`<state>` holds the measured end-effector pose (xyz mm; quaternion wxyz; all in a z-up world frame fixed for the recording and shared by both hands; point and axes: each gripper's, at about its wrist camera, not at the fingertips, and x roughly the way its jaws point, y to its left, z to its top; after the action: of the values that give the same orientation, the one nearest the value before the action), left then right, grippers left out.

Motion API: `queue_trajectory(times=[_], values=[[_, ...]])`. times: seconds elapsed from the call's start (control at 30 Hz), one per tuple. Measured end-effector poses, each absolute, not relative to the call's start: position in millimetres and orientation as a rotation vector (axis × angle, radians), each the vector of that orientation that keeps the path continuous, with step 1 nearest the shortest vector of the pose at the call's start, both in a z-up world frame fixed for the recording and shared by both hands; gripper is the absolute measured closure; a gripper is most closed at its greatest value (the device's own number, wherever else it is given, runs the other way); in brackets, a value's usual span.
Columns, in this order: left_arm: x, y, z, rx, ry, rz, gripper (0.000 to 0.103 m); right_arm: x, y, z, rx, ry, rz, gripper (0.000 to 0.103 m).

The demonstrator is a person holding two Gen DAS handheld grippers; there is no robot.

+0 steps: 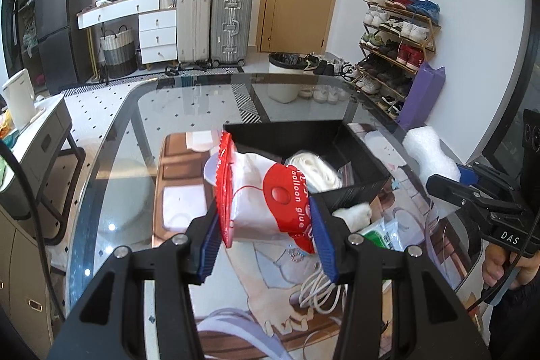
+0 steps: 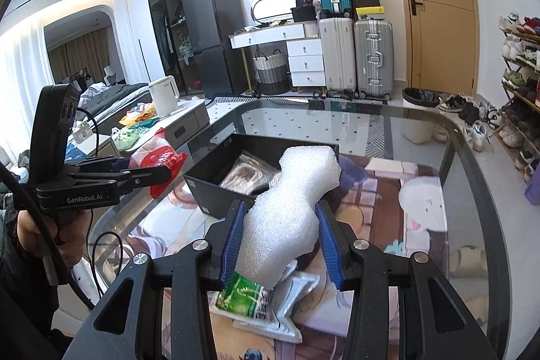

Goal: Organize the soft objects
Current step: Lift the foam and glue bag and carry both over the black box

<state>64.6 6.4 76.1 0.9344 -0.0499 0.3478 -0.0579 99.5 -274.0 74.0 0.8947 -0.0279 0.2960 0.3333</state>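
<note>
My left gripper (image 1: 266, 225) is shut on a red and white balloon glue bag (image 1: 260, 194) and holds it above the table, just left of the black box (image 1: 351, 191). The bag also shows in the right wrist view (image 2: 158, 157). The box (image 2: 216, 191) holds a white coil (image 1: 314, 171) and a clear packet (image 2: 246, 174). My right gripper (image 2: 281, 242) is shut on a white foam piece (image 2: 287, 218), held above the box's near right corner. The foam also shows in the left wrist view (image 1: 428, 157).
On the printed mat (image 1: 270, 302) lie a green and white packet (image 2: 249, 299), a white cable (image 1: 317, 292) and a white soft item (image 1: 354, 215). The glass table's rim (image 1: 101, 177) curves at left. Suitcases, a shoe rack and a bin stand beyond.
</note>
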Motion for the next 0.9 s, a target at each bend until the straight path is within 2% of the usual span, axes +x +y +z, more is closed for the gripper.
queue_trajectory(times=[0.9], values=[[126.5,-10.8,76.5,-0.081,0.719,-0.157,0.055,147.9,-231.8,78.4,-0.112,0.612,0.757,0.06]])
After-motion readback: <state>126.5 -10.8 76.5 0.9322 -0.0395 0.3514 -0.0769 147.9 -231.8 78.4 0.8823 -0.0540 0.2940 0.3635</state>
